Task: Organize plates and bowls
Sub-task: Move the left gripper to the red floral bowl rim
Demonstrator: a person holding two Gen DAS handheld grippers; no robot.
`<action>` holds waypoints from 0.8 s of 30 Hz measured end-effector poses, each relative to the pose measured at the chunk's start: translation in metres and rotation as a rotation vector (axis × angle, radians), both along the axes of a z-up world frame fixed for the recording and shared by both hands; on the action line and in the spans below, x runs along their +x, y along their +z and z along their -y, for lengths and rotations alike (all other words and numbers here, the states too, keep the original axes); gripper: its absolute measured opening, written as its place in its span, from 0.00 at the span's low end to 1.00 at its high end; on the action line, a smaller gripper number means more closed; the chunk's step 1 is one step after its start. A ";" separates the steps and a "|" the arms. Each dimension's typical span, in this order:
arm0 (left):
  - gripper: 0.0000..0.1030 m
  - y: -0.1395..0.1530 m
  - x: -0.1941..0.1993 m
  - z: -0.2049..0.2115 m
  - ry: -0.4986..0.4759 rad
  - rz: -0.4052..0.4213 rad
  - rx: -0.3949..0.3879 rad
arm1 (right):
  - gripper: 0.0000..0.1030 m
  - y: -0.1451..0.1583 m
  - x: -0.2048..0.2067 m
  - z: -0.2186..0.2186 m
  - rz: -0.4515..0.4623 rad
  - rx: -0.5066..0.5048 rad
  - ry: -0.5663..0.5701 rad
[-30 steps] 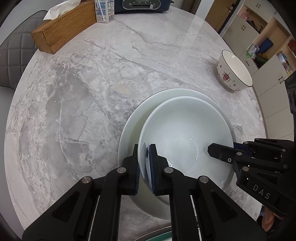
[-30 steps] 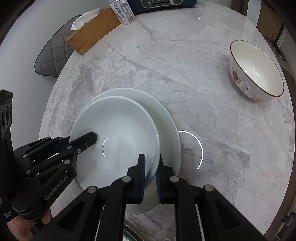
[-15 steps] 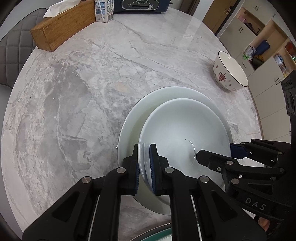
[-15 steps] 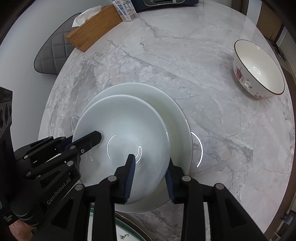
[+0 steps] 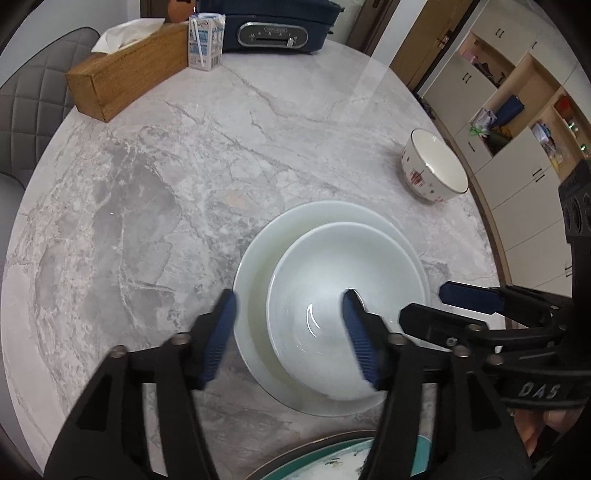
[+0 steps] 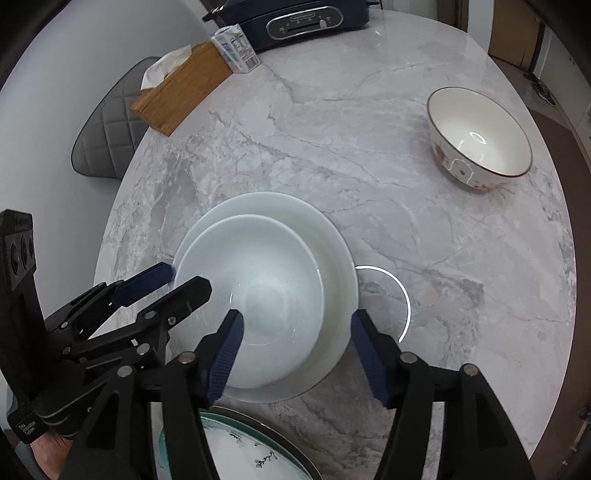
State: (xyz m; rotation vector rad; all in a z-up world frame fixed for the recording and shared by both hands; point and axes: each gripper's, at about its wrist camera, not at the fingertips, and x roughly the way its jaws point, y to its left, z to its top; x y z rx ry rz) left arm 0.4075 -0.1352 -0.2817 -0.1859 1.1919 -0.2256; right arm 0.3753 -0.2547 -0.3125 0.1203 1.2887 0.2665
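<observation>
A small deep white plate (image 5: 343, 280) (image 6: 258, 273) rests inside a larger white plate (image 5: 255, 280) (image 6: 336, 254) on the marble table. My left gripper (image 5: 290, 332) (image 6: 181, 282) hovers over their left rims. Its jaws are opening and the pads touch nothing. Above the right rims hangs my right gripper (image 6: 297, 354) (image 5: 443, 306), jaws likewise opening and clear of the plates. A cream bowl with red patterns (image 5: 434, 170) (image 6: 480, 136) stands apart at the far right. A teal-rimmed plate (image 5: 332, 458) (image 6: 229, 446) lies at the near edge, partly hidden by the grippers.
At the far side of the round table (image 5: 147, 221) stand a wooden tissue box (image 5: 125, 74), a milk carton (image 5: 205, 40) and a dark blue appliance (image 5: 273, 29). A grey quilted chair (image 5: 26, 107) is at the left, cabinets (image 5: 517, 147) at the right.
Both grippers were shut on the small white plate's rim; both have let go, spread wide and lifted a little. The plate stays nested on the larger one.
</observation>
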 end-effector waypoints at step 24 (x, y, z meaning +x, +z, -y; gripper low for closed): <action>1.00 0.064 0.132 0.113 -0.183 0.150 0.114 | 1.00 0.024 0.052 0.195 0.189 0.151 -0.337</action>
